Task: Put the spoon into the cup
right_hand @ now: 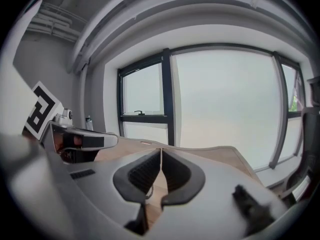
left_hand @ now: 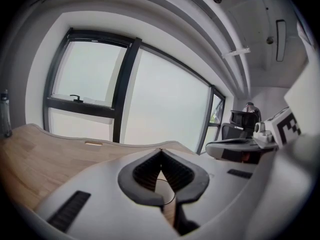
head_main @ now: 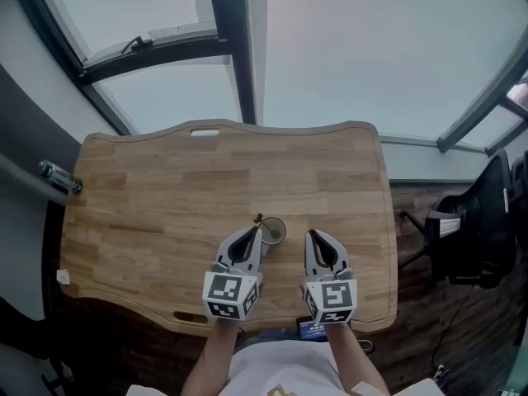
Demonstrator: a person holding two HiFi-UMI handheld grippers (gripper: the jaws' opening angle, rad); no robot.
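Wooden worktop (head_main: 148, 188): the cup (head_main: 275, 233) stands just beside the left gripper (head_main: 256, 236) fingertips, left of the right gripper (head_main: 311, 236). Both pairs of fingers are pressed together, empty. The spoon (head_main: 259, 219) apparently sits in the cup (handle at the rim), so the next move is to back away without tipping it.
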